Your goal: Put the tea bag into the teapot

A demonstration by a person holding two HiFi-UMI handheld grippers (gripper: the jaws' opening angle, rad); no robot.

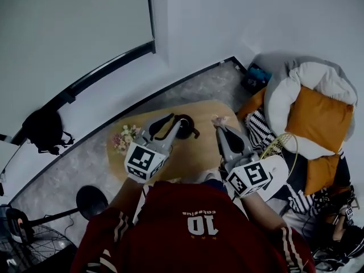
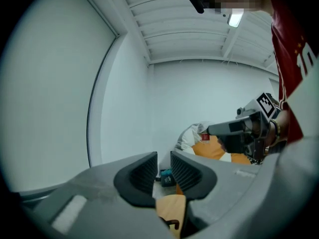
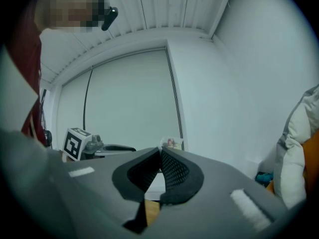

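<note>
Grey-black pads of the right gripper [image 3: 160,156] sit pressed together, pinching the tea bag [image 3: 171,143]; only a small pale corner w/ a pinkish spot peeps above the tips. In the head view this gripper is right of centre w/ the bag [image 1: 219,120] at its tip, held in the air above the table edge.

Left gripper [image 2: 163,166] has its jaws apart by a narrow gap w/ nothing btwn them, only far wall and floor clutter seen through. In the head view it [image 1: 170,125] is just left of the black teapot [image 1: 183,128]; touching or not, can't tell.

Teapot stands near the middle of the wooden table [image 1: 196,155], between the two tools. A small bunch of flowers [image 1: 122,138] lies at the table's left edge. Whether the lid is on can't be made out.

Step in hand, prob.: carry the bag leftward to the pot. To do it well:
- Bring the tips right over the pot's mouth, not the handle side.
- Go low before letting go; a bag this light may drift or cling to a pad.
- Keep the empty tool off the path, or use it to steady the pot.
</note>
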